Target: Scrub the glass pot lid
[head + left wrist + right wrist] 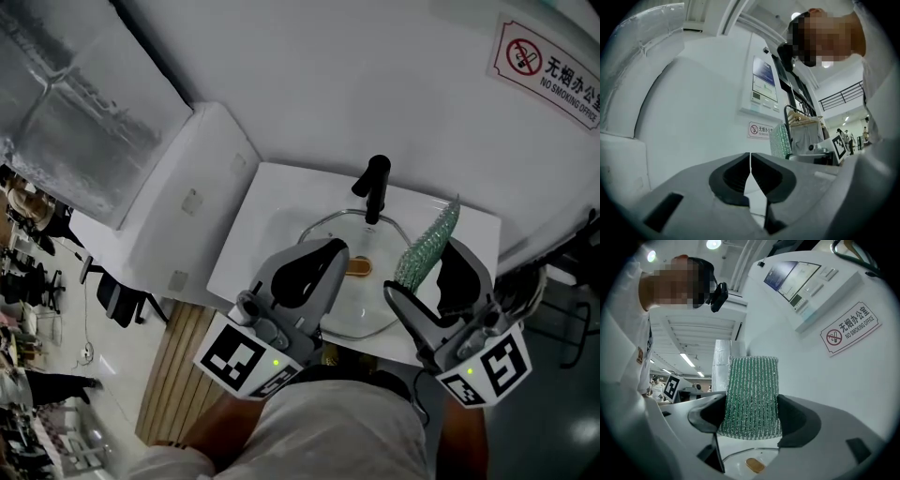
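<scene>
The glass pot lid (371,309) lies flat in the white sink (272,211), its brown knob (359,268) pointing up. My left gripper (331,251) hovers above the lid's left side, and in the left gripper view its jaws (750,161) are shut tip to tip with nothing between them. My right gripper (422,272) hangs over the lid's right side, shut on a green sparkly scrub pad (427,246). In the right gripper view the pad (751,399) stands upright between the fingers, with the lid's knob (754,465) far below it.
A black faucet (375,187) rises at the back of the sink, behind the lid. A white wall with a no-smoking sign (548,70) stands behind it. A white cabinet (187,197) adjoins the sink on the left. The person's body is close in front.
</scene>
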